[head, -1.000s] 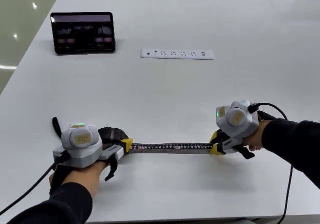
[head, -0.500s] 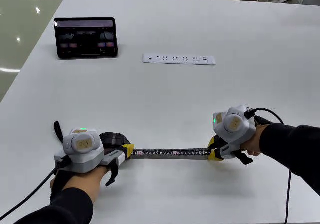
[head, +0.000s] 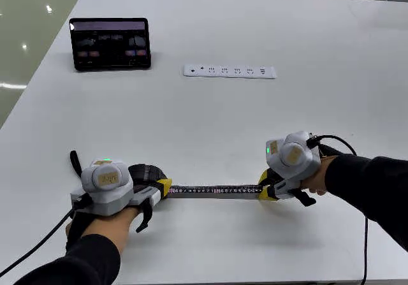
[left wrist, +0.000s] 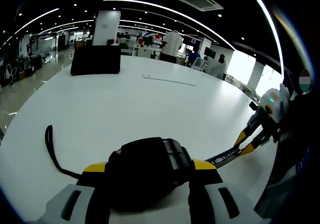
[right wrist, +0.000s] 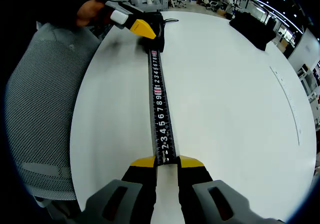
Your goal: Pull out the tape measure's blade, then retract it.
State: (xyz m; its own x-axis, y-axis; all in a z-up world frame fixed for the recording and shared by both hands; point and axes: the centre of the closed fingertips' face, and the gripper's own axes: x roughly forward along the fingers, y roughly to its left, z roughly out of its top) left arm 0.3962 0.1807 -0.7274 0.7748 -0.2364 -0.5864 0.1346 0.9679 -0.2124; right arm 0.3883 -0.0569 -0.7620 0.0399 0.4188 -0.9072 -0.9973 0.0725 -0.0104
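The black tape measure case (head: 145, 173) rests on the white table, and my left gripper (head: 155, 190) is shut on it; in the left gripper view the case (left wrist: 150, 166) sits between the yellow-tipped jaws of that gripper (left wrist: 150, 168). Its blade (head: 213, 190) lies flat, stretched rightward to my right gripper (head: 263, 192), which is shut on the blade's end. The right gripper view shows the numbered blade (right wrist: 159, 103) running from my right gripper (right wrist: 165, 162) to the case (right wrist: 155, 32) in the left gripper (right wrist: 136, 27). A black wrist strap (left wrist: 50, 146) trails from the case.
A dark tablet (head: 109, 43) stands at the far left of the table (head: 210, 125). A white power strip (head: 229, 71) lies at the far middle. Cables trail from both grippers toward the near edge. People and desks are in the room beyond.
The right gripper has moved left toward the case, still holding the blade's end, so the exposed blade is shorter. The left gripper keeps the case in place.
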